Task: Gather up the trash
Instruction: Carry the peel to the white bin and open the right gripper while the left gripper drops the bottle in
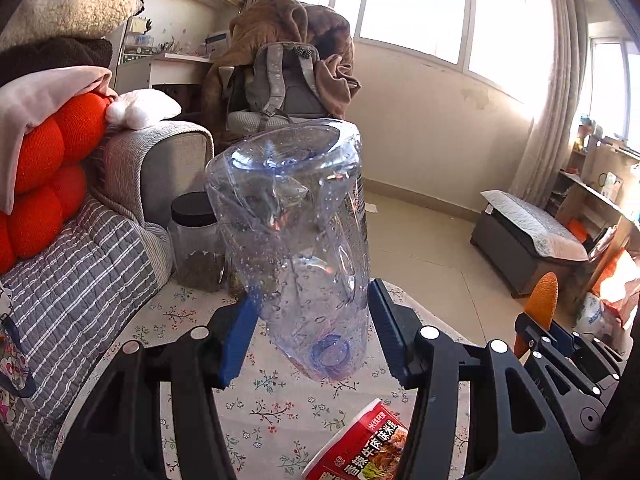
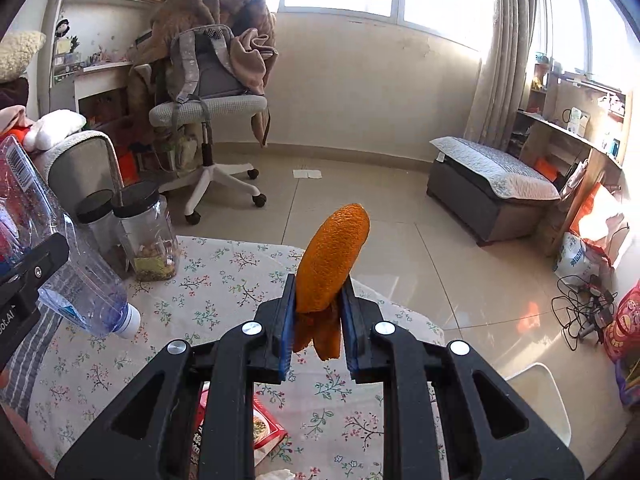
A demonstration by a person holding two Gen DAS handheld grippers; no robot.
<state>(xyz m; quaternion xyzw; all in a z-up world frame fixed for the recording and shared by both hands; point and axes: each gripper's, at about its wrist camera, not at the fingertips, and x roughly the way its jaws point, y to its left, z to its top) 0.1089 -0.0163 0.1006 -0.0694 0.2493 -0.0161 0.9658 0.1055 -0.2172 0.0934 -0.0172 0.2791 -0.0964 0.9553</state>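
Left wrist view: the left tongs grip a crumpled clear bottle, about half spread, above the flowered desk. Right wrist view: the right tongs, nearly closed, pinch an orange peel above the desk's edge.

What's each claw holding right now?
Left gripper: closed on the empty plastic bottle.
Right gripper: closed on the orange peel.

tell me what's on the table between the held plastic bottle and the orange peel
Only flowered tablecloth shows between the plastic bottle in the left gripper and the orange peel in the right gripper; the right wrist view shows it.
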